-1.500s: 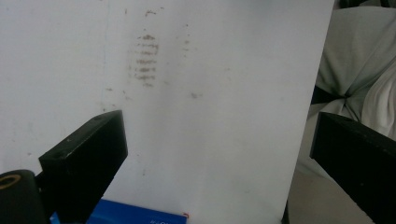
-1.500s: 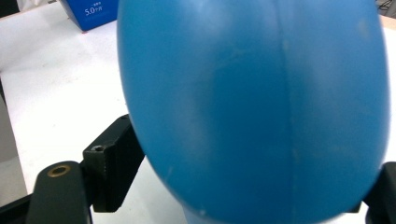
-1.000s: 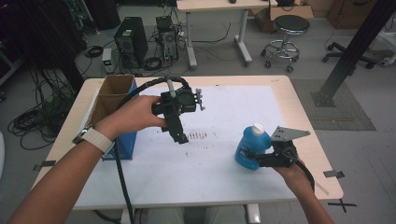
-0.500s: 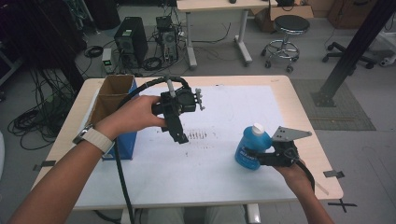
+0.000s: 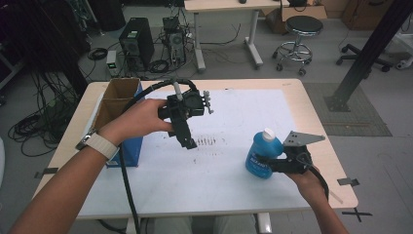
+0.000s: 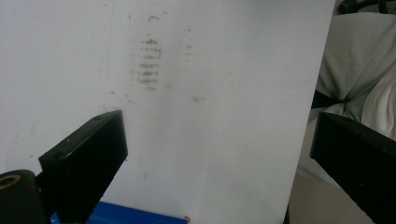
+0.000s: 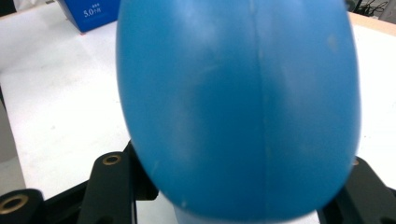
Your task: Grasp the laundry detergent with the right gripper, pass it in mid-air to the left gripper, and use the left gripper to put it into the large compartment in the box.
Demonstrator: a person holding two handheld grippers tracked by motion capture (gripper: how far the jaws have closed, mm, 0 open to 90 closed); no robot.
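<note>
Blue bottle [image 5: 261, 158]: upright on the white bench [image 5: 243, 112] near its right front, white cap up. Right tongs [image 5: 271, 165]: just closed on the bottle's lower body from the side, a low hold that likely keeps it upright when lifted. Left tongs [image 5: 187, 141]: spread wide, empty, hovering over the smudged bench centre, probably free to assist. Cardboard box [image 5: 117, 97]: at the left edge.

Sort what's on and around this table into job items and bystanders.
In the job: blue bottle, clamped in the right gripper; left gripper, open above the table.

Lying about: open cardboard box, grey smudges, stool, computer towers.
</note>
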